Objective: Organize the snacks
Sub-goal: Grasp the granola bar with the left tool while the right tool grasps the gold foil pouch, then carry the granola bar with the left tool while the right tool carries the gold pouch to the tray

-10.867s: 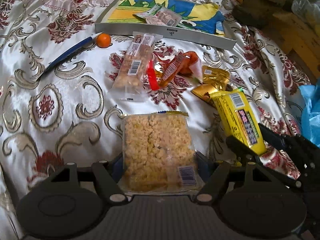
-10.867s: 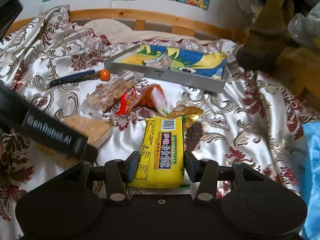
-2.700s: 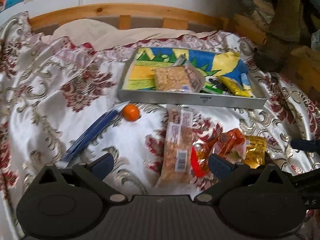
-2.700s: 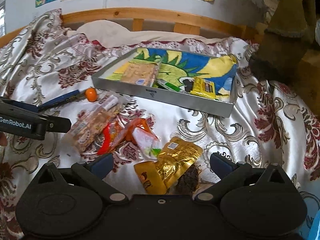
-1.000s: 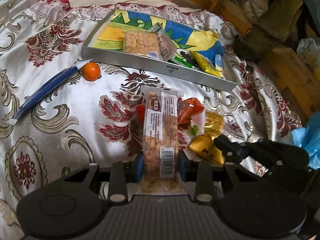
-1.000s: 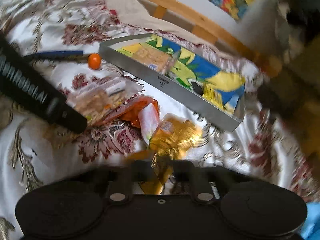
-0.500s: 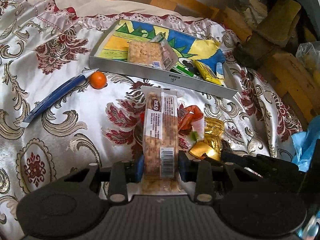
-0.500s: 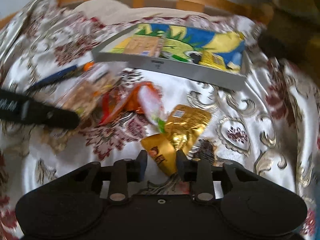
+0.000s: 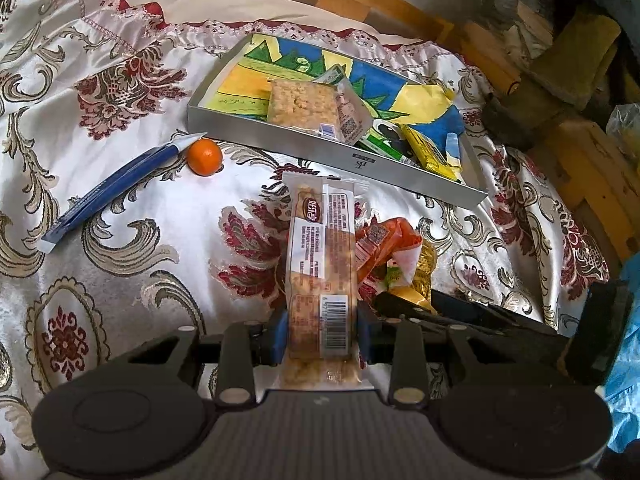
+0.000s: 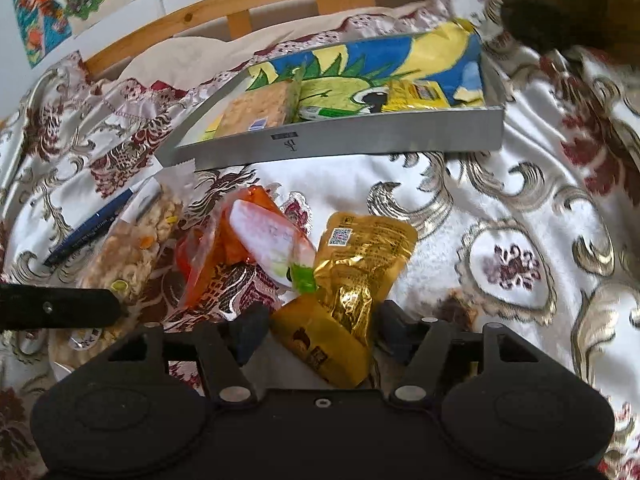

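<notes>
My left gripper (image 9: 320,332) is shut on a long clear pack of nut bars (image 9: 322,264), holding it by its barcode end above the bedspread. My right gripper (image 10: 320,326) stands with its jaws spread around a gold snack pouch (image 10: 348,280) that lies on the bed; the fingers (image 10: 250,334) do not clearly press it. An orange and white packet (image 10: 256,240) lies left of the pouch. The grey tray (image 9: 332,156) at the back holds a rice cake pack (image 9: 302,102) and a yellow pack (image 9: 430,150); it also shows in the right wrist view (image 10: 340,138).
A small orange fruit (image 9: 205,157) and a blue sachet (image 9: 108,192) lie on the patterned bedspread left of the tray. A wooden headboard (image 9: 360,4) runs along the back. Blue plastic (image 9: 624,380) hangs at the right edge.
My left gripper has lifted the nut bar pack a little and moved nearer the tray. My right gripper's jaws have widened around the gold pouch and it has tilted.
</notes>
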Available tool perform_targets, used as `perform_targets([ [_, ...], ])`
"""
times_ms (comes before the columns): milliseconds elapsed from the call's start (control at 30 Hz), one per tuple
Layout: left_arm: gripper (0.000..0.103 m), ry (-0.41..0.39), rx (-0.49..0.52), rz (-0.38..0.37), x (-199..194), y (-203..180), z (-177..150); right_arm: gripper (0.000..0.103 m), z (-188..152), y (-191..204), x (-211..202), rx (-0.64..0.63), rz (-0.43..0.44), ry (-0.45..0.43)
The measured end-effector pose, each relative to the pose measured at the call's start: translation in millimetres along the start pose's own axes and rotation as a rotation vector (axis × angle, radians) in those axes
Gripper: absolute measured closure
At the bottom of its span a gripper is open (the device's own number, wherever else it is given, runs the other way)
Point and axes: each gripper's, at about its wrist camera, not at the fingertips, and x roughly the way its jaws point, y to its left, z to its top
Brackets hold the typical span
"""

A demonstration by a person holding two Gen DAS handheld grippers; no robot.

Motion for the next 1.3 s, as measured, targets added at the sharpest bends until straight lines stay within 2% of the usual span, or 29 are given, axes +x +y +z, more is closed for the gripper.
perform_targets([
  [167, 0.066, -0.007, 0.001, 0.002, 0, 0, 1, 0.053, 0, 14, -1, -0.072, -0.057, 0.002],
  [200, 0.066, -0.009, 0.002, 0.002, 0, 0, 1, 0.063, 0, 16, -3, -0.084, -0.076, -0.004],
  [333, 0.066, -0.019, 0.009, 0.0, -3, -3, 1, 0.066, -1, 22, -14, -0.113, -0.094, 0.003],
  [467, 0.066, -0.032, 0.014, -0.005, -6, -5, 2, 0.069, -7, 34, -25, -0.213, -0.144, -0.019],
  [567, 0.066, -0.044, 0.009, -0.01, -9, -4, 3, 0.07, -11, 45, -34, -0.307, -0.214, -0.044],
  [667, 0.066, -0.059, -0.004, -0.016, -12, -2, 5, 0.071, -14, 54, -43, -0.405, -0.295, -0.092],
  [833, 0.066, -0.121, 0.017, 0.0, -17, -2, 12, 0.071, -3, 51, -58, -0.399, -0.336, -0.207],
  [900, 0.066, -0.163, 0.036, 0.017, -20, -5, 20, 0.071, 2, 50, -67, -0.375, -0.329, -0.265],
  [1133, 0.066, -0.308, 0.021, -0.004, -21, -8, 70, 0.071, 38, 51, -83, -0.351, -0.302, -0.496],
  [1300, 0.066, -0.409, 0.019, -0.007, -5, -7, 111, 0.071, 73, 46, -69, -0.323, -0.254, -0.572],
])
